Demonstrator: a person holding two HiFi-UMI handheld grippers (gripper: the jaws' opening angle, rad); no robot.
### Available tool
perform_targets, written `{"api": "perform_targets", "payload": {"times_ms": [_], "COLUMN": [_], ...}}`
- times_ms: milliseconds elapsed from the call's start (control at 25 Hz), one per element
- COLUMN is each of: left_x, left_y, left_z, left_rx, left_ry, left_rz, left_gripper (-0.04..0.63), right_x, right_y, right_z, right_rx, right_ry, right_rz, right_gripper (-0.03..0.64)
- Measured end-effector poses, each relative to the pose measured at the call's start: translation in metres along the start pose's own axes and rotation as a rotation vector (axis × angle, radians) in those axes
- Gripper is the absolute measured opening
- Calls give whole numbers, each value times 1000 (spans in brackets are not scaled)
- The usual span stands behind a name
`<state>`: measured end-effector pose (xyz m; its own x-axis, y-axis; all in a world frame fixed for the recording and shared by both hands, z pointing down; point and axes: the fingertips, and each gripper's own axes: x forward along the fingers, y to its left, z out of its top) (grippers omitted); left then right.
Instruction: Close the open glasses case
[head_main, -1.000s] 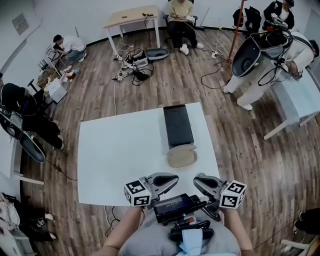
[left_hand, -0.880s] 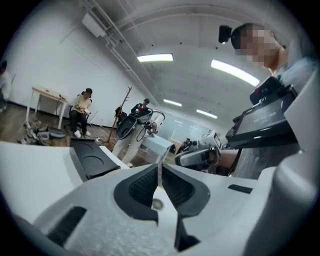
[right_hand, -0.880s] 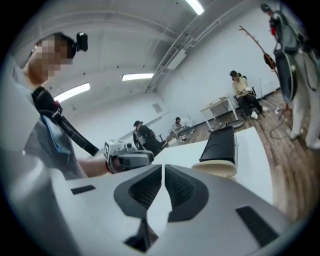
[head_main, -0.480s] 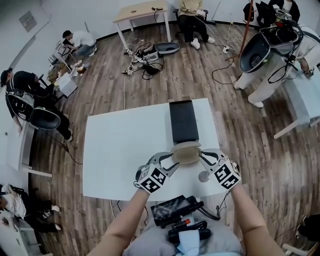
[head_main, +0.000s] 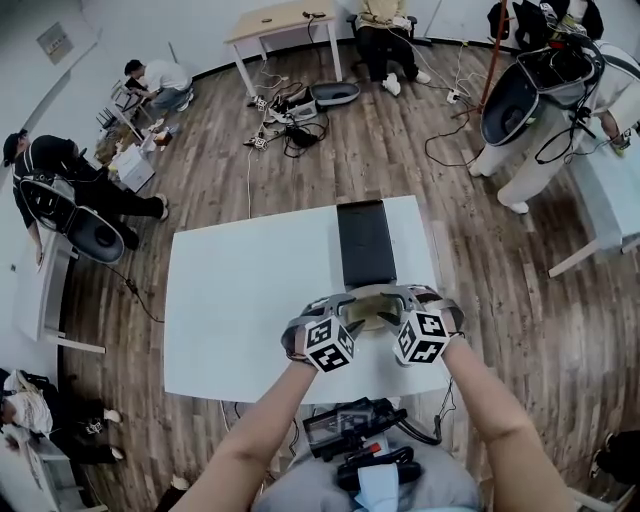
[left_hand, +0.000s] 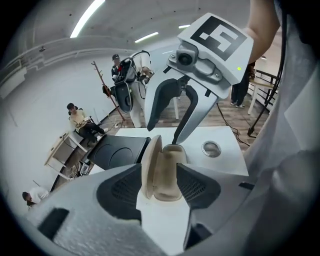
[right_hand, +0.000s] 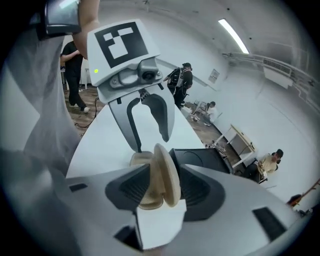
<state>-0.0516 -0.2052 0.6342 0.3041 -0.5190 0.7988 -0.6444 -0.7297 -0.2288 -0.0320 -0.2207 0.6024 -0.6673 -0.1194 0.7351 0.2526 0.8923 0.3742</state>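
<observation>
The beige glasses case (head_main: 372, 306) lies on the white table (head_main: 240, 300), its lid (left_hand: 150, 165) standing half raised over the base (left_hand: 169, 175). My left gripper (head_main: 350, 310) comes at it from the left and my right gripper (head_main: 402, 306) from the right, tips facing each other. Both pairs of jaws have just been opening and now stand open astride the case. In the left gripper view the case sits between my left gripper's pads (left_hand: 161, 175), with the right gripper (left_hand: 164, 137) beyond. The right gripper view shows the lid (right_hand: 167, 172) between my right gripper's pads (right_hand: 159, 182), the left gripper (right_hand: 151, 142) opposite.
A flat black box (head_main: 364, 243) lies just behind the case, reaching the table's far edge. A small round metal piece (left_hand: 211, 148) rests on the table near the case. Several people, cables and other tables stand about the wooden floor.
Both grippers moved from the table's front edge forward and down to the case, rolling as they went. Their jaws went from shut to open, one on each end of the case.
</observation>
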Motion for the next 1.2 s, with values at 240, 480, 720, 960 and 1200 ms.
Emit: {"api": "perform_targets", "payload": {"times_ms": [240,480,720,960,1200], "left_x": [15,23,9,2,11], "left_y": [-1,-13,4,24,13], "left_z": [-5,-11,-3,-6,-6], "left_rx": [13,20,-85,-33,10], "left_ry": [72,117,33,51,80], "left_rz": [-30,-71,-59,-19,-69], "left_gripper": [204,214,218,38,38], "right_x": [8,16,14,7,14], "right_y": [2,19,-3,-21,-10], "right_z": [-7,-21,-11,-18,-20], "right_rx": [-22,-50,57,45,-10], "right_ry": [52,127,66,67,96], "right_rz": [93,187,134,118,163], "right_gripper": [165,249,237,59,58]}}
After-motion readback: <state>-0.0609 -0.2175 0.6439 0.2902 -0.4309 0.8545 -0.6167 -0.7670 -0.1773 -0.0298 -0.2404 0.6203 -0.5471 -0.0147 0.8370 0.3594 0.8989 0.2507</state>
